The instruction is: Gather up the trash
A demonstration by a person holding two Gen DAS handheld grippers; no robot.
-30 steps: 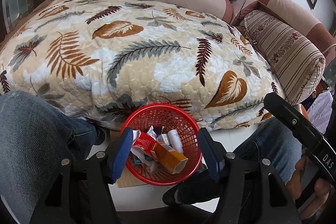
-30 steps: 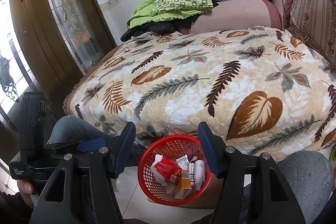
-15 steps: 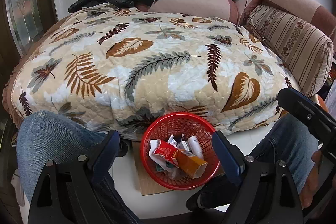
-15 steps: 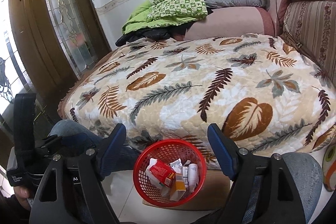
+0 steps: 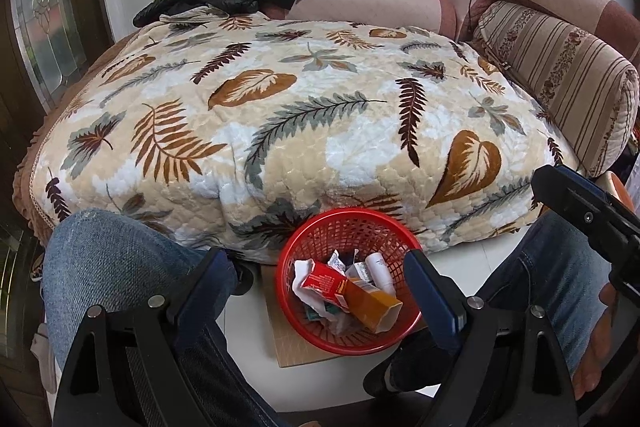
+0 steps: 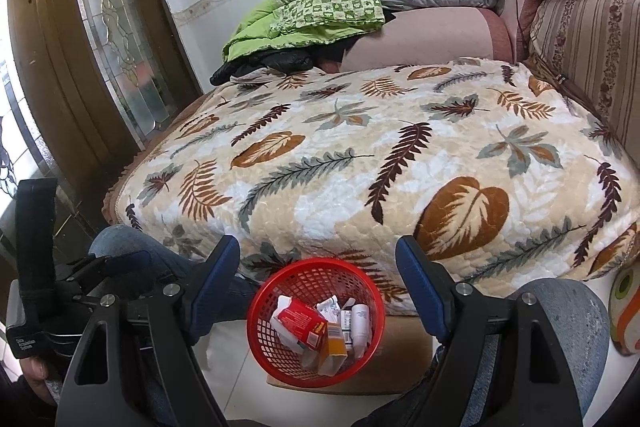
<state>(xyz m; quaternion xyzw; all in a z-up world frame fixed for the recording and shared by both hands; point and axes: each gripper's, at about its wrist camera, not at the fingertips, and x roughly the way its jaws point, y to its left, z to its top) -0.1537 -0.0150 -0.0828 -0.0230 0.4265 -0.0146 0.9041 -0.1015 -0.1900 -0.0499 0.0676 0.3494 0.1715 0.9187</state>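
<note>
A red mesh basket [image 5: 348, 217] [image 6: 316, 265] stands on the floor between a person's knees, against the quilt's front edge. Inside lie a red-and-orange carton [image 5: 348, 291] [image 6: 300, 321], a white tube [image 5: 380, 267] [image 6: 360, 319] and crumpled paper [image 5: 304, 277]. My left gripper [image 5: 315, 255] hangs above the basket, open, with nothing between its blue pads. My right gripper [image 6: 317, 245] is also open and empty above the basket. Each gripper's black body shows at the edge of the other's view, held by a hand [image 5: 600, 367] [image 6: 36, 375].
A leaf-patterned quilt [image 5: 312, 115] covers the couch seat behind the basket. Knees in jeans [image 5: 112, 255] [image 6: 560, 327] flank it, and a flat cardboard sheet [image 6: 400, 359] lies beneath. A striped cushion [image 5: 560, 83], a green blanket [image 6: 320, 11] and a wooden door [image 6: 80, 67] stand around.
Both grippers' jaws have spread wider apart. Both views have tipped upward a little, so more of the couch and wall shows. The basket and its trash have not moved.
</note>
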